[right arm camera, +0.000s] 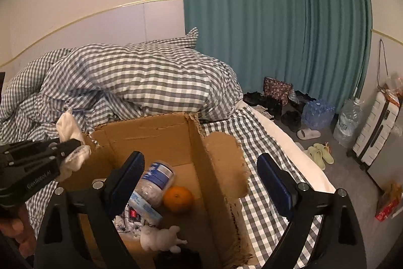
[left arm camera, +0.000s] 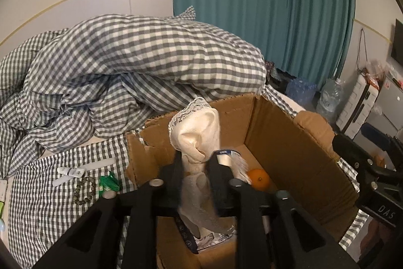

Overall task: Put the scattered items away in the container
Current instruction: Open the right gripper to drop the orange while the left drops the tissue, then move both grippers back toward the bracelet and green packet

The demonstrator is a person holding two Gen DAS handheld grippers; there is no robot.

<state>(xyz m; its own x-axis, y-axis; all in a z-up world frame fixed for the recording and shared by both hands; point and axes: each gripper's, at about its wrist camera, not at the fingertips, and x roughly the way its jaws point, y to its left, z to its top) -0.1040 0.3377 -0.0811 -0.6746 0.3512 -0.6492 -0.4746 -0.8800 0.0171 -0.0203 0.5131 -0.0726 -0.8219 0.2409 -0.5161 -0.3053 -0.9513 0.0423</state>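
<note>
An open cardboard box (left arm camera: pixel 289 138) stands on the checked bed sheet. My left gripper (left arm camera: pixel 195 165) is shut on a cream lace-edged sock (left arm camera: pixel 199 127) and holds it above the box's near left side; the sock also shows in the right wrist view (right arm camera: pixel 70 130). My right gripper (right arm camera: pixel 199 178) is open and empty over the box (right arm camera: pixel 151 130). Inside lie an orange (right arm camera: pixel 178 198), a plastic bottle (right arm camera: pixel 156 180), a white plush toy (right arm camera: pixel 161 238) and a boxed item. On the sheet left of the box lie a bead bracelet (left arm camera: pixel 84 190), a small white tube (left arm camera: pixel 70 172) and a green tassel (left arm camera: pixel 108 182).
A bunched checked duvet (left arm camera: pixel 126 62) fills the bed behind the box. A teal curtain (right arm camera: pixel 277 17) hangs beyond. On the floor at the right are slippers (right arm camera: pixel 320 153), shoes, water bottles (right arm camera: pixel 318 114) and a white suitcase (right arm camera: pixel 375 135).
</note>
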